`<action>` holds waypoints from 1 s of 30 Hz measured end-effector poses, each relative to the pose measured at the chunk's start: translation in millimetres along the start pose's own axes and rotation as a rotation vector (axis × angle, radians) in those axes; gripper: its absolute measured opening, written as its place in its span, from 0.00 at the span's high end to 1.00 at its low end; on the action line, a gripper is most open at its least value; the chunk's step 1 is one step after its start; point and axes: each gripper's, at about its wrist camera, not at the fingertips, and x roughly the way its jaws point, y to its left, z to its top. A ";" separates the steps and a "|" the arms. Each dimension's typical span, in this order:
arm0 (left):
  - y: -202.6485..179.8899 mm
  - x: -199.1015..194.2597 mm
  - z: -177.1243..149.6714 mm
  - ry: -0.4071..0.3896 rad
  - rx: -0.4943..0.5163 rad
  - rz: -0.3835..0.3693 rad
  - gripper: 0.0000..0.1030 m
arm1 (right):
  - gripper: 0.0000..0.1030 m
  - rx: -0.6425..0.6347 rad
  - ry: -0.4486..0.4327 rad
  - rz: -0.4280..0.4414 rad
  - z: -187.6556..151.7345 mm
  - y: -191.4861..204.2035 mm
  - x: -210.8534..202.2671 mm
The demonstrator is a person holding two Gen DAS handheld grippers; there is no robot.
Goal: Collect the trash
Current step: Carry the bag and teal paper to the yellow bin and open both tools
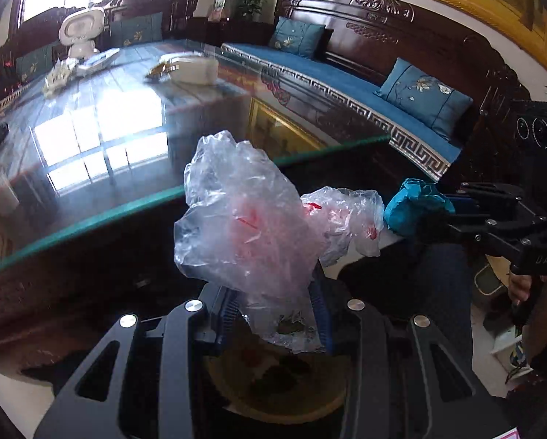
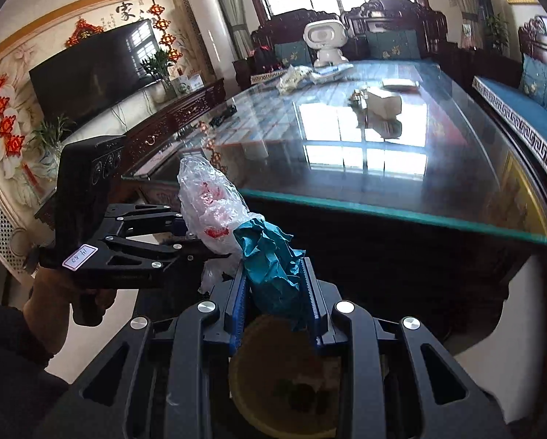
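Note:
My left gripper [image 1: 279,314] is shut on a crumpled clear plastic bag [image 1: 244,212] with red print, held in front of the glass table's near edge. My right gripper [image 2: 275,305] is shut on a crumpled teal paper wad [image 2: 273,267]. The two grippers are close together: the teal wad [image 1: 412,208] and right gripper [image 1: 453,212] show at the right of the left wrist view, and the plastic bag [image 2: 211,208] with the left gripper [image 2: 193,234] shows at the left of the right wrist view. Below both grippers is a round yellow-rimmed bin [image 2: 284,376] holding some dark scraps.
A large glass-topped table [image 2: 383,146] lies ahead, carrying a white tissue box [image 2: 381,104], a white robot toy [image 2: 324,42], crumpled wrappers [image 2: 291,78] and a black object [image 2: 222,115]. A blue-cushioned wooden bench [image 1: 346,77] runs along the right. A TV [image 2: 90,69] stands at the left.

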 end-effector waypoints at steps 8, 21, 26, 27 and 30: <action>-5.0 34.5 -78.4 0.131 -0.044 -0.006 0.64 | 0.74 0.151 0.106 0.004 -71.8 -15.1 28.7; 3.5 78.9 -110.9 0.226 -0.084 0.015 0.64 | 0.74 0.217 0.237 -0.090 -111.7 -41.5 89.6; 3.6 89.9 -108.7 0.252 -0.082 0.004 0.64 | 0.59 0.193 0.252 -0.113 -114.9 -41.1 93.0; 3.8 90.4 -109.4 0.255 -0.081 0.000 0.64 | 0.46 0.187 0.252 -0.127 -115.2 -41.4 92.9; 2.7 94.4 -105.9 0.264 -0.080 -0.010 0.64 | 0.45 0.191 0.245 -0.113 -115.2 -42.6 90.3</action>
